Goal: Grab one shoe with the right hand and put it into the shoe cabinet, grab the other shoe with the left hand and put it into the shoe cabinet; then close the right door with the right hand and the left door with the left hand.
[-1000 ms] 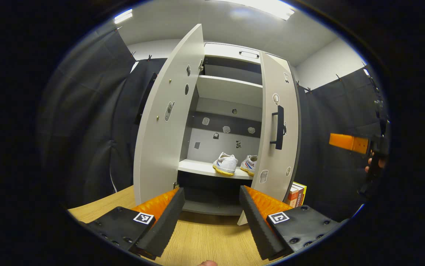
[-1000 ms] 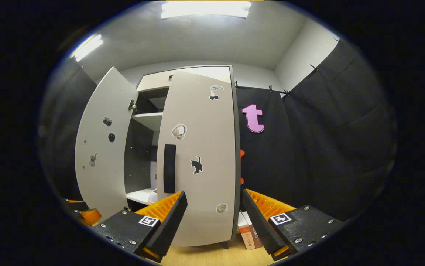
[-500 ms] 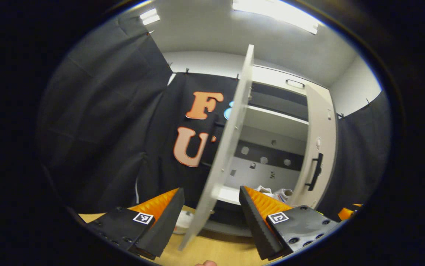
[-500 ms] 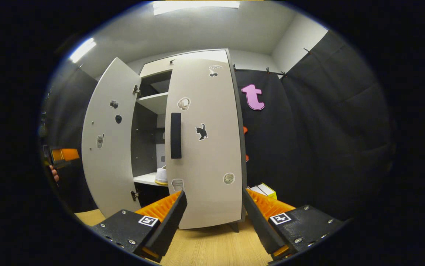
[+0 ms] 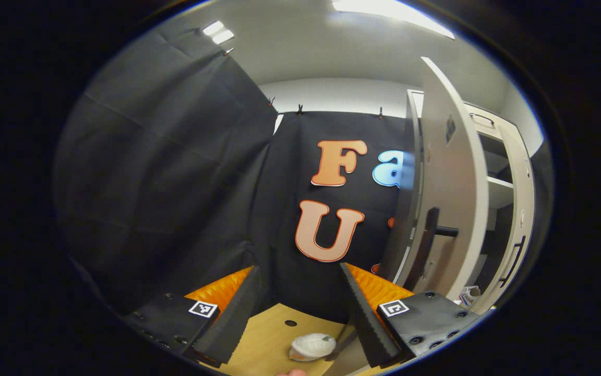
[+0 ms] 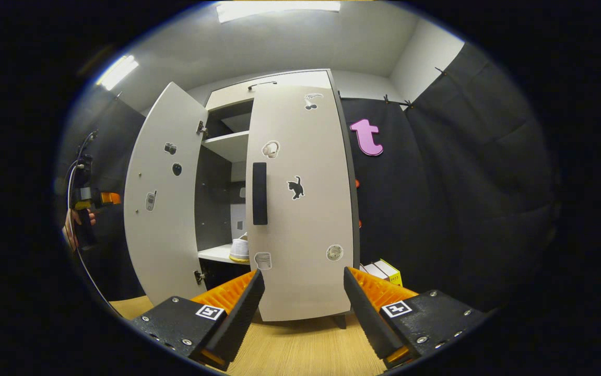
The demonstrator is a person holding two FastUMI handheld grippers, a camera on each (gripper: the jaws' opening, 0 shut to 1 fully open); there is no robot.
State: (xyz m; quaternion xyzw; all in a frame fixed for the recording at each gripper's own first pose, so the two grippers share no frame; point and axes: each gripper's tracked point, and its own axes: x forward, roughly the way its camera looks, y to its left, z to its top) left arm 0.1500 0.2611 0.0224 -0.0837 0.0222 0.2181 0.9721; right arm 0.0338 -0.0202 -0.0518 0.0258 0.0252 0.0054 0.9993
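The white shoe cabinet (image 6: 237, 99) stands on the wooden table. Its right door (image 6: 300, 198) is swung most of the way in, dark handle (image 6: 259, 193) facing me; the left door (image 6: 167, 193) stands wide open. A white shoe (image 6: 240, 249) rests on the lower shelf. My right gripper (image 6: 300, 308) is open, a short way in front of the right door. My left gripper (image 5: 300, 308) is open and empty, beside the outer face of the left door (image 5: 451, 183), whose handle (image 5: 428, 245) is at its right. A shoe toe (image 5: 468, 296) peeks past that door.
Books (image 6: 384, 271) stand on the table right of the cabinet. A small white round object (image 5: 310, 345) lies on the table under my left gripper. A hand (image 6: 73, 230) holds the left gripper (image 6: 107, 198) left of the open door. Black cloth walls surround the table.
The left gripper swung leftward, from facing the shelf with both shoes to the outside of the left door. The right gripper drew back from the right door.
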